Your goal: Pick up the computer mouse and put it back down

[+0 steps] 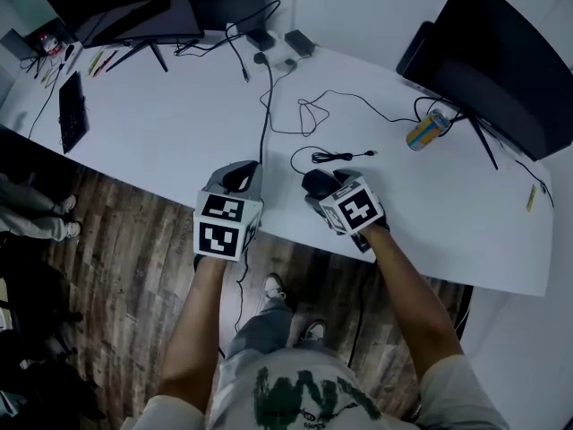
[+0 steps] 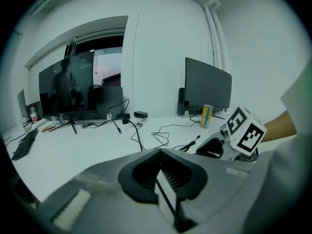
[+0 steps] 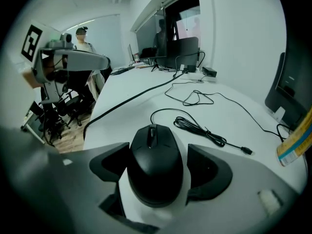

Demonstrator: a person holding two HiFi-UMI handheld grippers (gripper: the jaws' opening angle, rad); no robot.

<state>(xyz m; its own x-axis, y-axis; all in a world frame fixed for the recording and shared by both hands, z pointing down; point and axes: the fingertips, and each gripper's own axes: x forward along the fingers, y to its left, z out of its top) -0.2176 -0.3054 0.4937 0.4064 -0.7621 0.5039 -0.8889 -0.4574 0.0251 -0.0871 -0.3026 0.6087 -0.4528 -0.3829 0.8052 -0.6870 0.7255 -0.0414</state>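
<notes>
Mouse (image 3: 153,145) sits between the right gripper's (image 3: 159,165) spread jaws, probably untouched, for grasping or release; left gripper (image 2: 163,179), closed and empty, idles beside the mouse.

Mouse (image 1: 312,180) partly hidden under right gripper (image 1: 319,188); can (image 1: 427,129) print unreadable.

place: office | white desk (image 1: 161,141) under left claw (image 1: 240,176) and right claw (image 1: 318,184) | monitor (image 1: 134,7) + keyboard (image 1: 72,110) far ahead-left of left claw | second monitor (image 1: 501,61) ahead-right of right claw | loose cables (image 1: 304,115) just ahead of both | wood-look floor (image 1: 125,276) behind left claw | office chairs (image 3: 58,111) off left of right claw
</notes>
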